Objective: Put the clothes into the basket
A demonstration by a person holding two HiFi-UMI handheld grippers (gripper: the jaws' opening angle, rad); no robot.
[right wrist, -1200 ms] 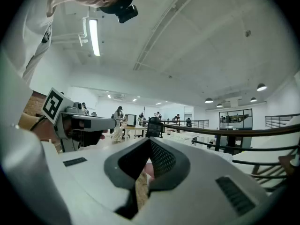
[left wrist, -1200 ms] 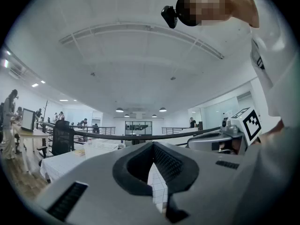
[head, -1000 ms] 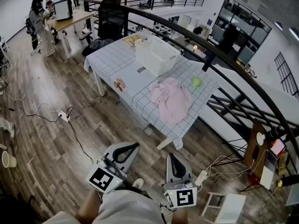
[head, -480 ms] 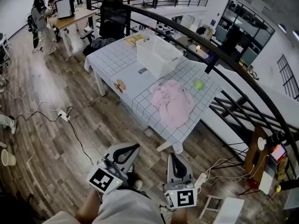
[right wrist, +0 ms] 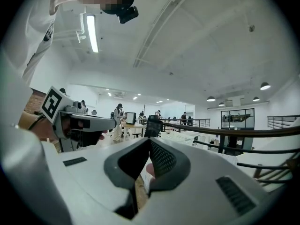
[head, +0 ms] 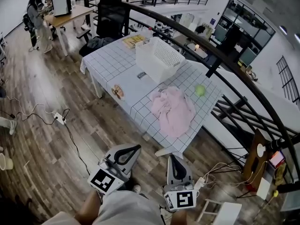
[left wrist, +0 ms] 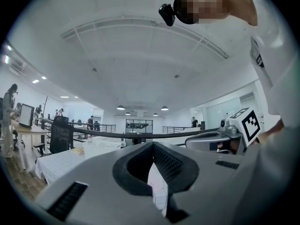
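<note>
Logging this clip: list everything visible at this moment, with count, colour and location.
table: one, white grid cloth, centre
basket: one, white, far part of table
clothes: one heap, pink, near end of table
ball: one, green, right of the clothes
flat item: one, yellow, far table corner
chair: one, black, behind table
railing: one, black, along table's right
power strip: one, white, floor at left
left gripper: one, grey, shut, empty
right gripper: one, grey, shut, empty
</note>
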